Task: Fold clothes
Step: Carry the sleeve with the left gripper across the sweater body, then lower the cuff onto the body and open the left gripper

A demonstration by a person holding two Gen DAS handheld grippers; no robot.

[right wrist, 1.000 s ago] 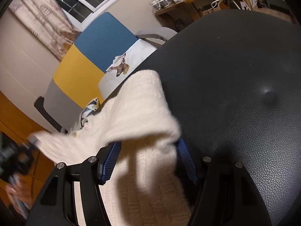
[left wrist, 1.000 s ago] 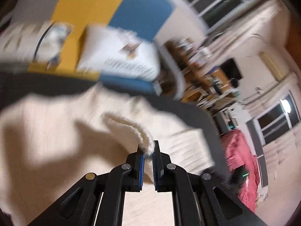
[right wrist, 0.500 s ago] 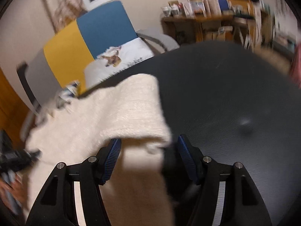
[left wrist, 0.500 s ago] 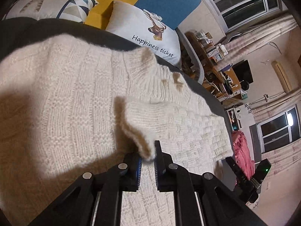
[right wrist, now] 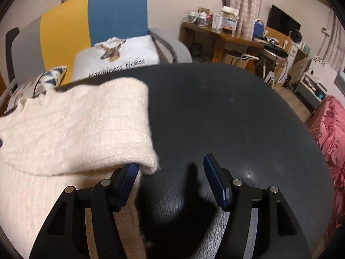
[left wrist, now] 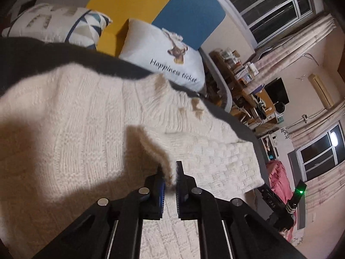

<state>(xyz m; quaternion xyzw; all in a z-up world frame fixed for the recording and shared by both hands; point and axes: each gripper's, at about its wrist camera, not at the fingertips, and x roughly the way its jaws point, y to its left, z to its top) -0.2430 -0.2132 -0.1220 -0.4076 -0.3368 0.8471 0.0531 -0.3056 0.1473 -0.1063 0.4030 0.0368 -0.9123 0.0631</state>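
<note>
Cream knitted sweater (left wrist: 75, 118) spread on a round black leather table (right wrist: 237, 112), mid-fold.

Since a moment ago its sleeve has been carried across the body, long axis now running toward the cushions. Left gripper (left wrist: 170, 178) jaws pinch the cuff, just tightened; right gripper (right wrist: 170, 179) has released, jaws wide beside the folded edge.

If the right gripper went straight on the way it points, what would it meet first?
Most likely the bare black leather surface: the open right gripper aims down at it, with the cream knitted sweater just to its left. Depth is unclear.
</note>
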